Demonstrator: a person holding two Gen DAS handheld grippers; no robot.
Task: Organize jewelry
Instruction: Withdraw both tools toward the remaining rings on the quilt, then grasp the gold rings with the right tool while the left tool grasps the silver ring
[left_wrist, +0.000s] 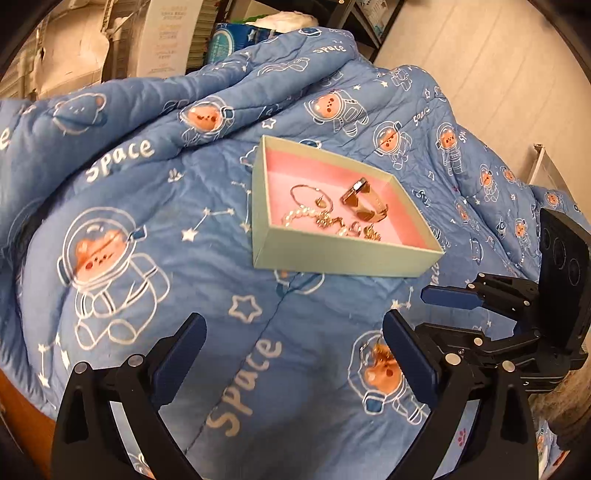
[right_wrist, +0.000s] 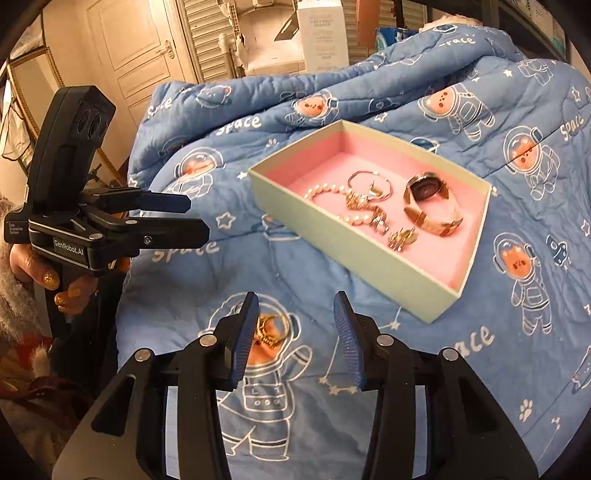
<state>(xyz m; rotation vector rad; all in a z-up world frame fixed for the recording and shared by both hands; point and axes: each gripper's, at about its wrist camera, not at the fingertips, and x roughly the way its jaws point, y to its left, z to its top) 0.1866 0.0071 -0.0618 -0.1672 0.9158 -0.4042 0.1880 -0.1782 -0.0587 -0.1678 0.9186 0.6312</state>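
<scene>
A: As the right gripper (right_wrist: 295, 332) hangs over the quilt (right_wrist: 369, 92) w/ jaws wide and empty, where's the loose gold piece (right_wrist: 271, 329)?

B: On the quilt, just inside its left finger, short of the box (right_wrist: 354, 254). No clear long axis.

A: Left gripper (left_wrist: 291, 354)?

B: Jaws wide, empty too; farther off. Right's nearer, I'd say.

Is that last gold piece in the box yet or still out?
Out. The gold piece lies on the blue quilt, between the open right gripper fingers, short of the box.
</scene>
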